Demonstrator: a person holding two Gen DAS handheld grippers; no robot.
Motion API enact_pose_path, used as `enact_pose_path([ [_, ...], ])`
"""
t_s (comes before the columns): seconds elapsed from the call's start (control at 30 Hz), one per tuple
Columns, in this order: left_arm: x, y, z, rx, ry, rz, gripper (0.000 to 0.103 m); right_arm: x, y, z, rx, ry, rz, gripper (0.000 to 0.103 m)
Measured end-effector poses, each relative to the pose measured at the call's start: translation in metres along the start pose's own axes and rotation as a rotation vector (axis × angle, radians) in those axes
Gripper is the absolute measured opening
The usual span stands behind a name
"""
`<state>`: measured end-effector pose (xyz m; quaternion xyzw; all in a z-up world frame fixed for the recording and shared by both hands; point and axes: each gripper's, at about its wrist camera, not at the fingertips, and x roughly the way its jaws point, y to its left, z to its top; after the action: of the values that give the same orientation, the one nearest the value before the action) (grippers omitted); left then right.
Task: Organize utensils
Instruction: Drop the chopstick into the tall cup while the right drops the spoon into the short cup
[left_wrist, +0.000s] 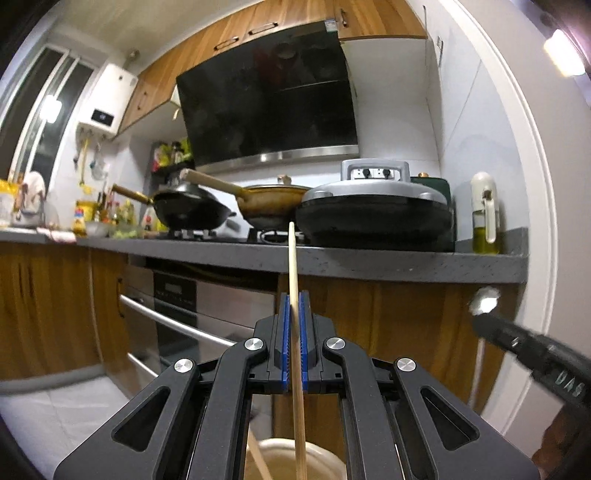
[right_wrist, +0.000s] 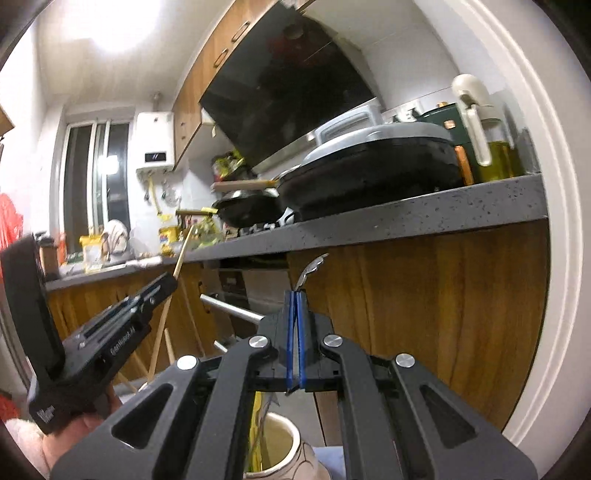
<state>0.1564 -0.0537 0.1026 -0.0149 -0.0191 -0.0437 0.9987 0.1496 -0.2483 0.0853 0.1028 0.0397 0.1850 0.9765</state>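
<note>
My left gripper (left_wrist: 294, 295) is shut on a long wooden chopstick (left_wrist: 291, 258) that stands nearly upright between its blue pads. Below it sits a cream ceramic utensil holder (left_wrist: 325, 456) with another wooden stick in it. My right gripper (right_wrist: 295, 295) is shut on a thin metal utensil (right_wrist: 312, 269); only its curved shiny end shows above the pads, so fork or spoon is unclear. The same holder (right_wrist: 291, 435) is under this gripper. In the right wrist view the left gripper (right_wrist: 171, 280) is at the left with its chopstick (right_wrist: 181, 254). The right gripper (left_wrist: 480, 321) shows at the right of the left wrist view.
A grey counter (left_wrist: 369, 260) runs across ahead, carrying a black wok (left_wrist: 192, 210), a brown pan (left_wrist: 273, 206), a lidded electric griddle (left_wrist: 373, 218) and an oil bottle (left_wrist: 484, 214). A black range hood (left_wrist: 269, 96) hangs above. An oven with steel handles (left_wrist: 173, 317) sits under the counter.
</note>
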Motion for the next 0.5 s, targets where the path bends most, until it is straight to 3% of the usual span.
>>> enact_pose_path([
  [0.23, 0.000, -0.006, -0.011, 0.063, 0.006, 0.017, 0.005, -0.005, -0.010, 0.000, 0.064, -0.070, -0.044, 0.002],
  [0.5, -0.010, -0.001, -0.019, 0.058, 0.013, 0.008, 0.005, 0.018, -0.001, -0.017, -0.002, 0.057, -0.033, 0.002],
])
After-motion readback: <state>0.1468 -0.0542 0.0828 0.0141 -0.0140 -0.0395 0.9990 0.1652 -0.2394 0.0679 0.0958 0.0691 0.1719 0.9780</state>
